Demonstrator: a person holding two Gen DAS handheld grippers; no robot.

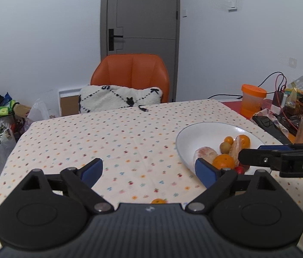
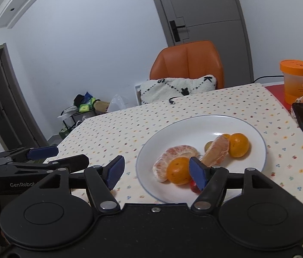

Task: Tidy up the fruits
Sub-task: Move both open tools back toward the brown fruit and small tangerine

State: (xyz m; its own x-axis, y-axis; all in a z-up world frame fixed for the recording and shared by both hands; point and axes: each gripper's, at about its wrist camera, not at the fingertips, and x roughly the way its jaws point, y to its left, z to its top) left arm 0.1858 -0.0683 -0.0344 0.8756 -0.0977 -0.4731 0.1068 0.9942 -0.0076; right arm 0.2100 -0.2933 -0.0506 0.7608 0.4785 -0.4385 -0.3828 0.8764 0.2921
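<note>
Hovering over a dotted cream tablecloth point(image 1: 112, 133), both grippers empty.

Left to right: left gripper point(image 1: 149, 172) with blue-padded jaws spread wide above bare cloth; small orange fruit point(image 1: 159, 201) peeking just past its body; right gripper point(image 2: 154, 172) likewise gaping over the near rim of a round white plate point(image 2: 194, 126) holding two peeled citrus pieces point(image 2: 172, 154), two orange tangerines point(image 2: 178, 173), a small greenish fruit point(image 2: 209, 145) and a red one point(image 2: 194, 185).
</note>
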